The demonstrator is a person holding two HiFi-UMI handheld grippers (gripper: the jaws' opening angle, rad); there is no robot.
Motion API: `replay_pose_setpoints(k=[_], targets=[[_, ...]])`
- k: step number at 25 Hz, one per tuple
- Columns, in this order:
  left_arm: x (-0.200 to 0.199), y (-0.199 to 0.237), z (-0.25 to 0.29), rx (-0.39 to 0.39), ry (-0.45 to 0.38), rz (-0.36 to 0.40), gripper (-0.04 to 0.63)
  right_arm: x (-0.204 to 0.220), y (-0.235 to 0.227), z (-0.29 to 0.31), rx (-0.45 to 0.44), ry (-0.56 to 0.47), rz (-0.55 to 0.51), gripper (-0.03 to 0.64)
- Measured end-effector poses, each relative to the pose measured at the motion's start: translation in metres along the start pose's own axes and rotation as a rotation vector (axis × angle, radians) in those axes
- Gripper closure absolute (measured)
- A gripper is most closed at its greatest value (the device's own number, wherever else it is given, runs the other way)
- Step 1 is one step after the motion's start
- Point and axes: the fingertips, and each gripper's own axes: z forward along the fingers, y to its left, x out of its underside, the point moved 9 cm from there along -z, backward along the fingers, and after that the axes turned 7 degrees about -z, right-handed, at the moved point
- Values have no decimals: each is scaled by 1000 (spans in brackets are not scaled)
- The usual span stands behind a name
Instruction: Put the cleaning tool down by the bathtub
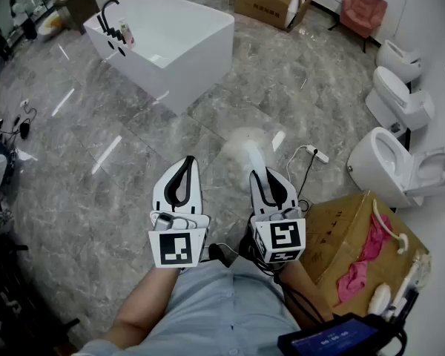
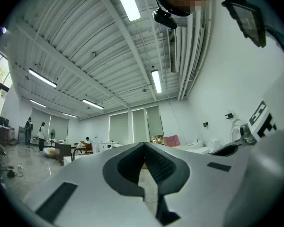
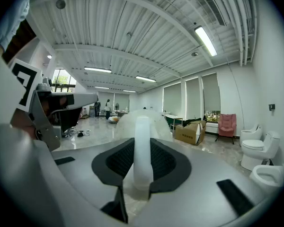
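Note:
A white freestanding bathtub (image 1: 179,41) with a black tap stands on the grey marble floor at the upper left of the head view, well ahead of both grippers. My right gripper (image 1: 259,175) is shut on the handle of a translucent white cleaning tool (image 1: 246,145). The tool's domed head points forward over the floor. In the right gripper view the handle (image 3: 142,148) runs up between the dark pads and the head (image 3: 143,118) hides what lies straight ahead. My left gripper (image 1: 185,163) hovers beside it, shut, jaw tips together (image 2: 144,145) with nothing between them.
Three white toilets (image 1: 399,160) line the right wall. An open cardboard box (image 1: 346,237) with a pink cloth and brushes sits close at my right. A white power strip (image 1: 316,153) and cable lie on the floor. A larger box (image 1: 273,1) and a pink chair (image 1: 363,7) stand beyond the tub.

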Motion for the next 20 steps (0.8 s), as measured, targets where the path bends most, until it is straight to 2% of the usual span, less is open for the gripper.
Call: replay_pose_setpoints(k=[13, 20], targets=[[3, 18, -12, -27, 9, -4, 578, 1, 13, 6, -11, -6, 21, 517], [22, 23, 18, -33, 54, -9, 578, 7, -19, 36, 21, 13, 48, 517]])
